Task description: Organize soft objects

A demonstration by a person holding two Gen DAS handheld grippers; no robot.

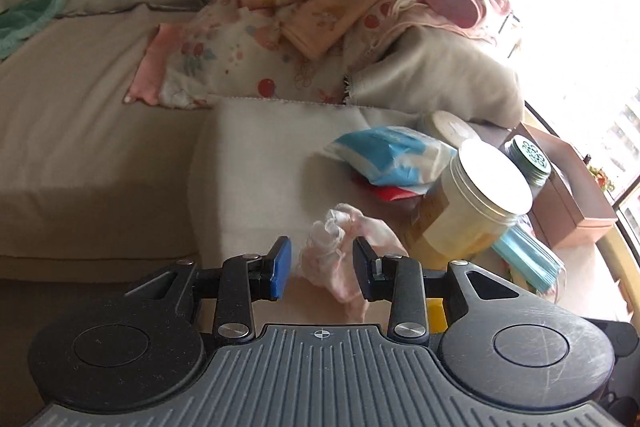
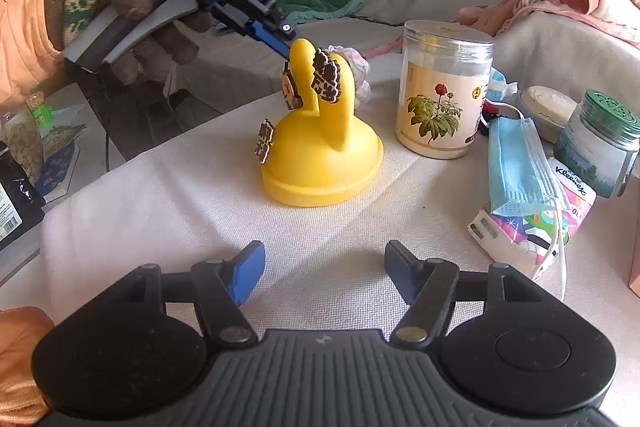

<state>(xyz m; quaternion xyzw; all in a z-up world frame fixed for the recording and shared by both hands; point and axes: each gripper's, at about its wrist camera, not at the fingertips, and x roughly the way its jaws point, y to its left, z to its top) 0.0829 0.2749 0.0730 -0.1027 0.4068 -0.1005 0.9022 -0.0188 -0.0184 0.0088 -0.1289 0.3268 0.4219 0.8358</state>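
Note:
A crumpled pale pink sheer cloth lies on the cloth-covered table. My left gripper is open, its jaws on either side of the cloth, not closed on it. In the right wrist view the left gripper reaches down behind a yellow bunny-shaped holder, and a bit of the pink cloth shows behind the bunny's ears. My right gripper is open and empty, low over the white tablecloth in front of the bunny.
A tall clear jar with a flower label, a blue face mask, a Kleenex pack and a green-lidded jar stand right. A blue-white packet lies behind. Floral blankets lie on the sofa.

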